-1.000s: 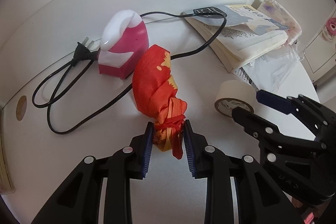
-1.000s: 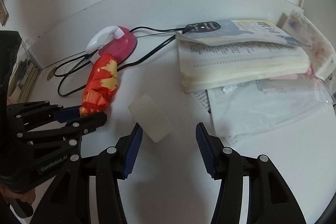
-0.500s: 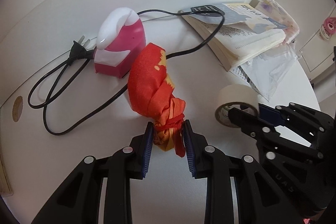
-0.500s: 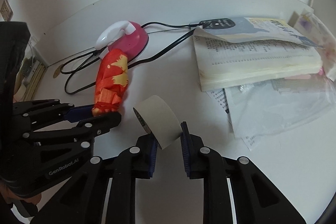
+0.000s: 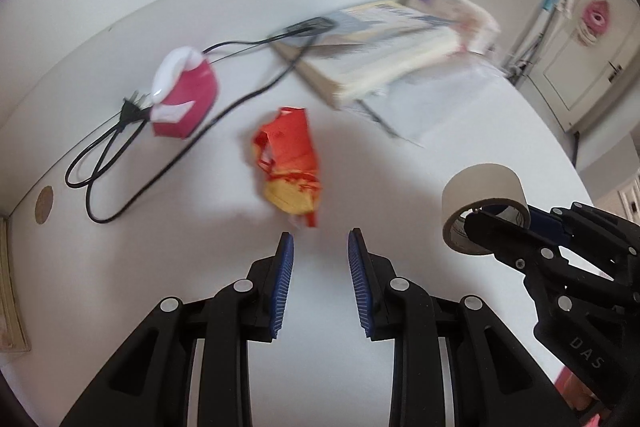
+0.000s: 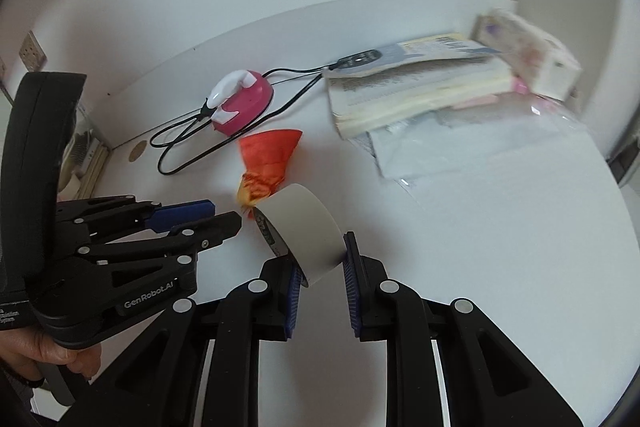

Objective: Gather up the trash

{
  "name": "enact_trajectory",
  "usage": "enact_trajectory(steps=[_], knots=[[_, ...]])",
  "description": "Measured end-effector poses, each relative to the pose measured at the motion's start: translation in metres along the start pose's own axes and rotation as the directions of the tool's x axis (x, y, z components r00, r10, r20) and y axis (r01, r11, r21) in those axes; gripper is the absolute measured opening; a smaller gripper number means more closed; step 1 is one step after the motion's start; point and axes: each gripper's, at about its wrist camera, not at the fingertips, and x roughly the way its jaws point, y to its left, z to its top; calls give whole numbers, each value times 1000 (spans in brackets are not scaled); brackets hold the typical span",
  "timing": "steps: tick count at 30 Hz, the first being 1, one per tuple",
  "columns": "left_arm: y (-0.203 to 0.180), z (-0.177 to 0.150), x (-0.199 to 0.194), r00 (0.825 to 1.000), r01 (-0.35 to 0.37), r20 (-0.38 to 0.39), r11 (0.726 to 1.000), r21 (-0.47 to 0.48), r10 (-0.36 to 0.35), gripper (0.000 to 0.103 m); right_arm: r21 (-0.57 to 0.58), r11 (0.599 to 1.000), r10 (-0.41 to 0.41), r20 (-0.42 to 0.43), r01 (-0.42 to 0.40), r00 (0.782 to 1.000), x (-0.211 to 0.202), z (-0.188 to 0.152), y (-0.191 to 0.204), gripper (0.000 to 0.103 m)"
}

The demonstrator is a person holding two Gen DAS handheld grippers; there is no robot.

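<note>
The left claw carries the white writing "GenRobot.AI" on its side. Its blue pads stand apart with nothing between them. The crumpled orange and yellow wrapper is just ahead of its fingertips, near the middle of the white round table; whether it touches the surface I cannot tell.

The right claw shows letters like "DAS". Its jaws have just been closing, and they now grasp the beige roll of paper tape, lifted above the near right edge.

The print of the open book at the far right edge is too small to read. The near half of the table is bare.
</note>
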Motion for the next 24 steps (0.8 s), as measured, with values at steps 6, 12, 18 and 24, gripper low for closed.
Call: enact_trajectory(steps=[6, 12, 18, 24], knots=[[-14, -15, -8, 1000, 1, 3, 1000, -12, -1, 18, 39, 999, -25, 7, 24, 1000, -45, -38, -15, 20], [-9, -6, 1, 999, -41, -7, 999, -12, 41, 18, 61, 998, -29, 1, 29, 1000, -56, -58, -16, 20], [-5, 18, 28, 997, -75, -32, 997, 15, 76, 19, 84, 996, -21, 0, 21, 1000, -47, -56, -15, 20], [1, 35, 55, 996, -67, -59, 997, 44, 70, 33, 99, 995, -21, -2, 21, 1000, -36, -47, -16, 20]])
